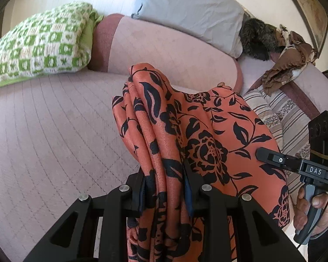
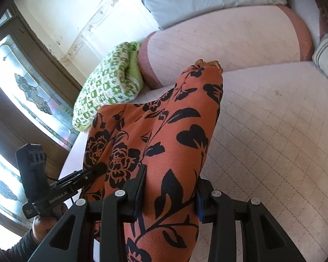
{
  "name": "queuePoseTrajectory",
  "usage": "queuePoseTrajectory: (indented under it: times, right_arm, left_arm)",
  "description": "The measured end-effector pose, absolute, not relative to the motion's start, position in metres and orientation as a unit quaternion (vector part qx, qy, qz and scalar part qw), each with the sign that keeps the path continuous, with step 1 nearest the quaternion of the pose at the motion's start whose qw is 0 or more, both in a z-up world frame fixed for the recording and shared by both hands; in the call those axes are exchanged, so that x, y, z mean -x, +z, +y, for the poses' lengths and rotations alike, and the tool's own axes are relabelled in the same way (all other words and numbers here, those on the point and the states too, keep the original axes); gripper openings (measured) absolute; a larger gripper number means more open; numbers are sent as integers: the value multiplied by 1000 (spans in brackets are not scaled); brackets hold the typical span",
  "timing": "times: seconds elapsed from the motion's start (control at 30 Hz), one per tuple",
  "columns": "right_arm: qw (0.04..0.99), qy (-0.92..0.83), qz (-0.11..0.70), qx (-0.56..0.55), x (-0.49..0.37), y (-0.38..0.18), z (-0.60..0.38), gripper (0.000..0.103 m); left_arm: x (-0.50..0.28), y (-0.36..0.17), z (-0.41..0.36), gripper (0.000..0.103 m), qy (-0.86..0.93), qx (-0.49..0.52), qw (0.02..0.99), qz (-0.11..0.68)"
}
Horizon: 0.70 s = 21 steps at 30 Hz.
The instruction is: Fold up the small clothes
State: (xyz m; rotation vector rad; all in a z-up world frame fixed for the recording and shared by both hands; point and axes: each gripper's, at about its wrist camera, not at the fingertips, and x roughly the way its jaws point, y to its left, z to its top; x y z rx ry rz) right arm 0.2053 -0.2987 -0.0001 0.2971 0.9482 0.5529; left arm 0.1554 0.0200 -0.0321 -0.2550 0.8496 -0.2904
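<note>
The orange floral garment hangs above the pink quilted mattress, bunched between the pads of my left gripper, which is clamped on its folds. My right gripper pokes into the cloth from the side, a hand around its grip. Beyond the mattress lies a green checked pillow.

From the right wrist, the garment drapes through my right gripper, pinched narrow, over the mattress; my left gripper holds its far edge.
</note>
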Motion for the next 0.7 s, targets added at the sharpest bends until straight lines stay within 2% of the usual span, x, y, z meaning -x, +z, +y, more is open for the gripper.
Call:
queuePoseTrajectory:
  times: [0.17,0.23,0.3,0.33,0.37,0.4,0.6,0.67,0.7]
  right_arm:
    - [841,258,457,-135,-205,-17,-289,39]
    - [841,252,459,-134,-206,-28,-289,39]
    - [842,235,470,-124,-211,-44,-289,45]
    - [840,213,486,-114,-213,-54,-292,49]
    - [839,200,494,-109,-213,-59,-295,52]
    - [841,195,493,-109,-210,-60,-298,53]
    - [867,206,441,-108,-187,-10,-298,57]
    - [862,236,430,-130,-179,1,-291,71]
    - [855,250,432,-140,-174,0,-288,72]
  left_arm:
    - [-162,-61,21,30,-129,111,892,419]
    - [-166,-77,23,35,-124,113,885,434]
    - [-167,-95,27,40,-114,112,874,458]
    - [-165,-100,31,44,-106,111,873,462]
    - [-159,-101,38,58,-102,114,875,460]
    - [-152,-97,45,62,-92,114,879,454]
    - [-115,-48,50,62,-106,81,911,390]
    - [-102,-40,36,62,-133,61,916,375]
    - [-99,-43,28,62,-146,52,913,377]
